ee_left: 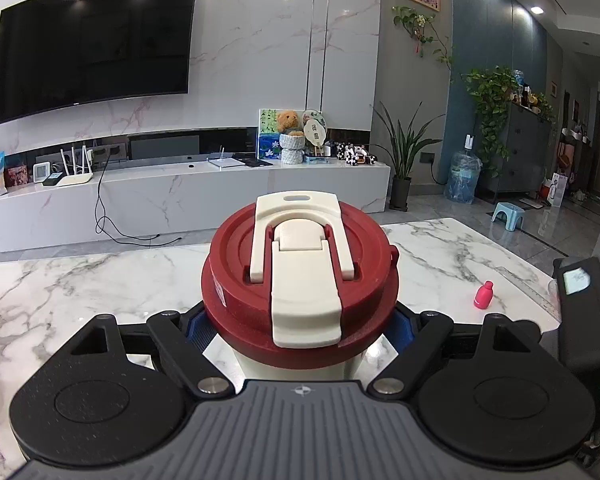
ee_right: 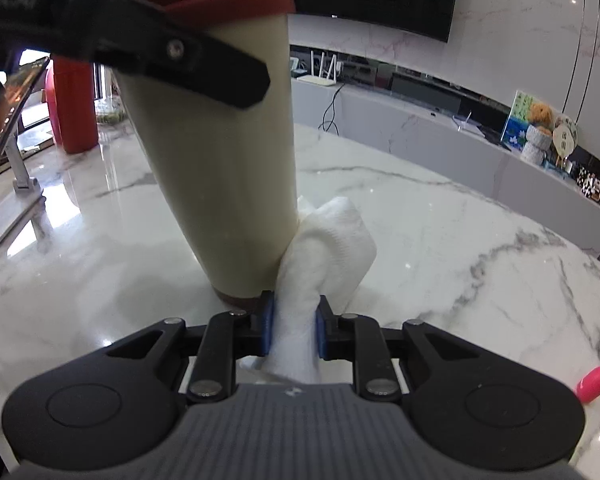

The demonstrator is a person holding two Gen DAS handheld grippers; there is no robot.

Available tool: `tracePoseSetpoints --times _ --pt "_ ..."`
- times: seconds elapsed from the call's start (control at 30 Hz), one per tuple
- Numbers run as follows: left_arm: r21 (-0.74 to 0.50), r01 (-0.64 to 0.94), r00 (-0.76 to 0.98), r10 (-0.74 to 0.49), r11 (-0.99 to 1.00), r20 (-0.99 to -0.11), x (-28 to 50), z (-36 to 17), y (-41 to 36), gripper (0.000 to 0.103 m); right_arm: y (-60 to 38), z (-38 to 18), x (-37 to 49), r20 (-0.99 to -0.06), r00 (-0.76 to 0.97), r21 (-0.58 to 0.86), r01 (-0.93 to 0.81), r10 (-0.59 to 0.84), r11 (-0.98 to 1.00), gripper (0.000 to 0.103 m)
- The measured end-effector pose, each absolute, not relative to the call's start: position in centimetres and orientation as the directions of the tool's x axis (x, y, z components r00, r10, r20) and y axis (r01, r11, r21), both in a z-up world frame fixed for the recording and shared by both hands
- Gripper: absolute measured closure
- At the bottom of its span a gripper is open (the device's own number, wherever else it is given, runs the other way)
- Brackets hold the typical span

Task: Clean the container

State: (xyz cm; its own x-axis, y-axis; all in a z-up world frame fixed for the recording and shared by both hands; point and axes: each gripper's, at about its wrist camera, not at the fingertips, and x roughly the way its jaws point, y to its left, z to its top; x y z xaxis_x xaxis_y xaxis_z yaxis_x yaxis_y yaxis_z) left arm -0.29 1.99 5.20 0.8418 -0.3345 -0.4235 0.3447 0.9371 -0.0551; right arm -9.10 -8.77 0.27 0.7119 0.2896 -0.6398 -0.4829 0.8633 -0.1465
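One tumbler (ee_right: 216, 168) stands on the marble table (ee_right: 480, 240), cream-bodied with a dark red lid (ee_left: 300, 264) and a cream flip clasp (ee_left: 305, 288) on top. There is one white paper towel (ee_right: 324, 248), one small pink bottle (ee_left: 483, 295) lying well off to the right of the tumbler, one red jug (ee_right: 74, 108) behind it on the left, and one tablet on a stand (ee_right: 10, 120) at the far left edge.

My left gripper (ee_left: 300, 326) reaches in level from the side, its fingers spread about as wide as the tumbler and pressed against it just under the lid, one blue pad (ee_left: 198, 330) on each flank. My right gripper (ee_right: 294, 330) sits low, close to the tabletop, pointing at the tumbler's base. Its fingers are narrow, pinching the bunched towel between the blue pads, and the towel's loose end fans up and touches the tumbler's lower right side near the brown foot.
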Motion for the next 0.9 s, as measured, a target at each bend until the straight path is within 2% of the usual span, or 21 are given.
tracePoseSetpoints --times 0.13,0.47,0.73,0.9 --pt "-0.060 0.337 0.845 -0.330 0.940 -0.421 0.1 5.4 1.9 0.022 -9.0 0.8 -9.2 -0.622 0.722 -0.130 -0.476 0.303 0.870 0.080" --pt "-0.049 0.316 0.856 -0.307 0.948 -0.415 1.0 5.4 0.8 0.022 -9.4 4.5 -10.5 -0.488 0.802 -0.124 -0.454 0.344 0.882 0.080" --pt "-0.072 0.347 0.844 -0.345 0.935 -0.412 0.7 5.1 0.6 0.022 -10.1 6.0 -11.6 -0.441 0.832 -0.203 -0.459 0.337 0.865 0.080" --pt "-0.024 0.372 0.840 -0.348 0.928 -0.415 0.3 5.1 -0.2 0.022 -10.7 6.7 -11.9 -0.430 0.837 -0.216 -0.460 0.338 0.861 0.080"
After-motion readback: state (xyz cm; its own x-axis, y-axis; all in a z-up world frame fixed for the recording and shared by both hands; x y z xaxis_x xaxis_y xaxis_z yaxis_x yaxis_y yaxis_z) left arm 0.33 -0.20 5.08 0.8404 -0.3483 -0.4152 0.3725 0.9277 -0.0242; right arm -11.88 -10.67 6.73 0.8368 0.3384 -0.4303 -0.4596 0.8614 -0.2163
